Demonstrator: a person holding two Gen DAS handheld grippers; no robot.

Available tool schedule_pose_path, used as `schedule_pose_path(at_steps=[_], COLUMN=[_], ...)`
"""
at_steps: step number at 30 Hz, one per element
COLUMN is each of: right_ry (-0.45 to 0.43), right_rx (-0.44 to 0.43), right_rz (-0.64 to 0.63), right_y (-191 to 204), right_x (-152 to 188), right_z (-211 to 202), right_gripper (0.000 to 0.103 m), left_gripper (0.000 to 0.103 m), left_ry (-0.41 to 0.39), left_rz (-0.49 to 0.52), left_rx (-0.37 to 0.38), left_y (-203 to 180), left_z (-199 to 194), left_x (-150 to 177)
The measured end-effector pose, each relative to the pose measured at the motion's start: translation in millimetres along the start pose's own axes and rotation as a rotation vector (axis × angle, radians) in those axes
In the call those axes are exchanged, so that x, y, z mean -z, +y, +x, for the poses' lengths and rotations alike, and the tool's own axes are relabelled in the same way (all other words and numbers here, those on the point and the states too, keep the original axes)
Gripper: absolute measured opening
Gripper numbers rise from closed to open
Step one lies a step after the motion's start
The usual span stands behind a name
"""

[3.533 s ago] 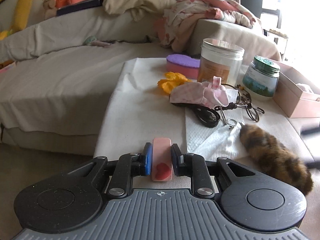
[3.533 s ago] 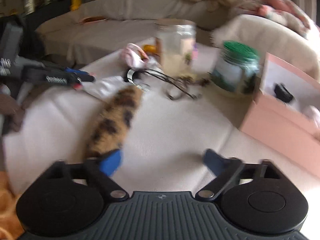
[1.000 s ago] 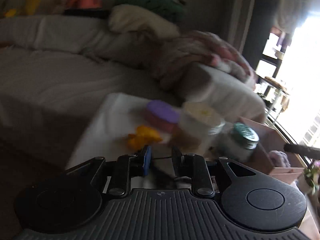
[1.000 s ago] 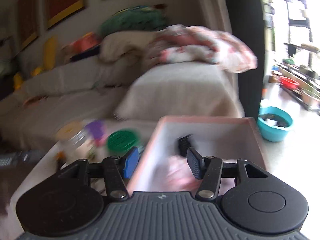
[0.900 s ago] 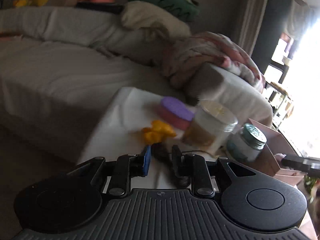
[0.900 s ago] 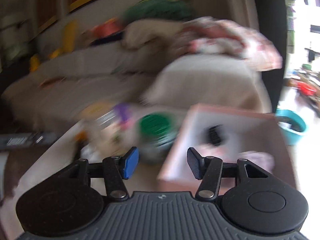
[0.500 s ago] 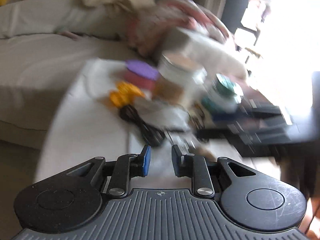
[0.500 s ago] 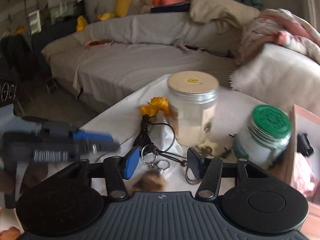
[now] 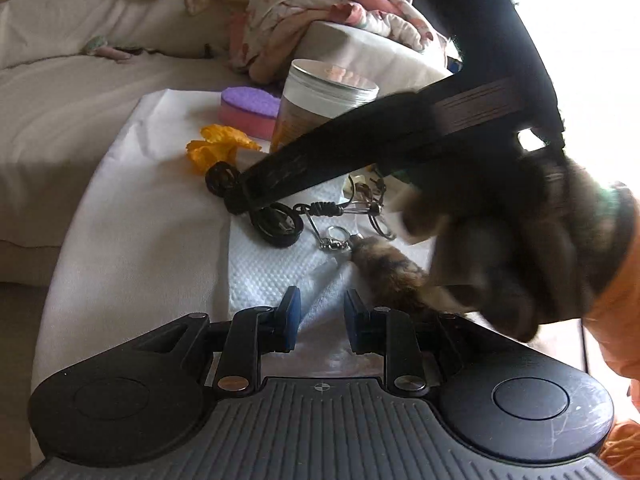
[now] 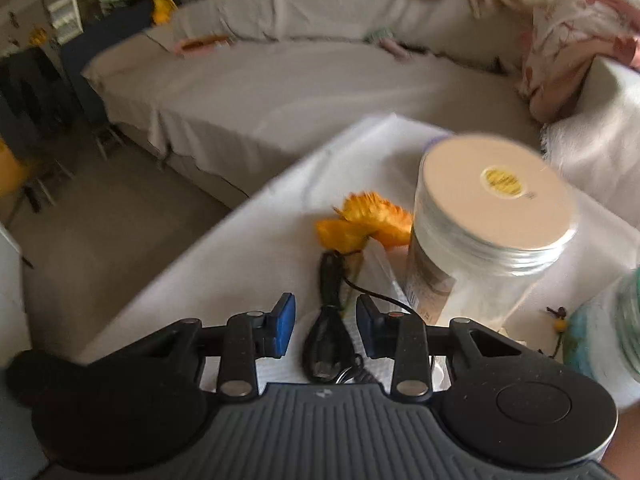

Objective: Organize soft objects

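A brown furry tail keychain [image 9: 390, 270] lies on a white paper towel [image 9: 272, 276], just right of my left gripper [image 9: 318, 308]. That gripper hangs low over the towel, its jaws a narrow gap apart with nothing between them. An orange fabric flower [image 10: 364, 222] and a pink-and-purple sponge [image 9: 248, 112] lie farther back. My right gripper [image 10: 326, 316] points down at a black cable [image 10: 326, 340]. Its jaws are closing with the cable between them, and a gap still shows beside each pad. In the left wrist view the right gripper's black body [image 9: 360, 148] crosses the table.
A tall clear jar with a pale lid [image 10: 484, 216] stands right beside the right gripper. A green-lidded jar [image 10: 608, 332] sits at the right edge. Key rings and wire loops [image 9: 360, 208] lie near the cable. A sofa with blankets [image 9: 320, 12] runs behind the table.
The right gripper swung left from the pink box to above the black cable and its jaws narrowed. The left gripper, holding a pink piece earlier, is now empty and tilted down toward the towel.
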State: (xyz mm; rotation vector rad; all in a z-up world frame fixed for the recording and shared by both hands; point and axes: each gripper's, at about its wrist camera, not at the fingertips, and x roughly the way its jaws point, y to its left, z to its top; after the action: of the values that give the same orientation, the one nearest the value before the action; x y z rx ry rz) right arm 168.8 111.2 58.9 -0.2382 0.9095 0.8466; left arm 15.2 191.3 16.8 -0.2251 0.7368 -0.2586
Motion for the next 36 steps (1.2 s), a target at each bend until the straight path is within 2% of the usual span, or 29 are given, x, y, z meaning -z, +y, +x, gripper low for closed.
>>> schedule_pose_path(at_steps=[2,3,4,9,12,17,19,24,25,26,28,29,33,36], right_ry=[0.006,0.016,0.004,-0.176,-0.232,-0.223,-0.201,-0.152,-0.154,-0.162,-0.196,-0.215,-0.254,-0.268], right_rx=[-0.002,-0.014,-0.024,-0.075,-0.051,0.032,0.079,0.105,0.096,0.087,0.084,0.087,0.145,0.202], right_rz=[-0.027,-0.036,-0.024,0.017,0.027,0.053,0.040,0.084,0.096,0.106,0.113,0.113,0.106,0.095], right_y=[2.4,3.3,2.1,-8.0,-19.5,-43.2,-47.6,-62.0,-64.0,-66.4,-65.1,-64.3,-62.7,-62.5], right_x=[0.2,0.6,0.7,12.2,35.5,98.4,125.1,170.7,175.4,179.4,185.5,188.7,195.0,203.9], right_z=[0.1,-1.9,-8.1,-88.9,-134.8,-170.5,-172.9,-168.3,-169.3,-169.3,-170.2,-170.9,-171.4,-166.2], right_gripper=[0.019,0.019,0.014,0.013,0.013,0.013,0.013,0.015,0.021,0.033,0.046,0.049,0.050,0.050], left_gripper=[0.026,0.026,0.026,0.026,0.026,0.026,0.027,0.027,0.027,0.027,0.027,0.027,0.027,0.027], left_ry=[-0.002,-0.002,-0.001,0.004,-0.003,-0.012,-0.035,-0.040,-0.032,-0.023,-0.004,0.004,-0.031,-0.070], left_rz=[-0.006,-0.007,-0.006,0.001,0.035,0.066,0.023,-0.107,-0.104,-0.092,-0.078,-0.083,-0.152,-0.193], left_rx=[0.006,0.009,0.009,-0.014,-0.107,-0.289,-0.269,-0.011,0.023,0.038,0.030,0.011,-0.098,-0.128], left_y=[2.9,3.4,3.7,9.6,11.6,19.6,23.2,15.3,8.2,-0.3,-15.9,-21.3,-25.6,-21.5], left_z=[-0.8,-1.1,-1.4,-3.1,-4.0,-1.6,-6.0,-12.3,-10.7,-7.9,2.4,9.6,26.9,25.9], left_x=[-1.0,-0.9,-1.1,-3.1,-6.2,-16.5,-21.6,-33.5,-35.1,-36.4,-39.0,-39.6,-44.4,-44.5])
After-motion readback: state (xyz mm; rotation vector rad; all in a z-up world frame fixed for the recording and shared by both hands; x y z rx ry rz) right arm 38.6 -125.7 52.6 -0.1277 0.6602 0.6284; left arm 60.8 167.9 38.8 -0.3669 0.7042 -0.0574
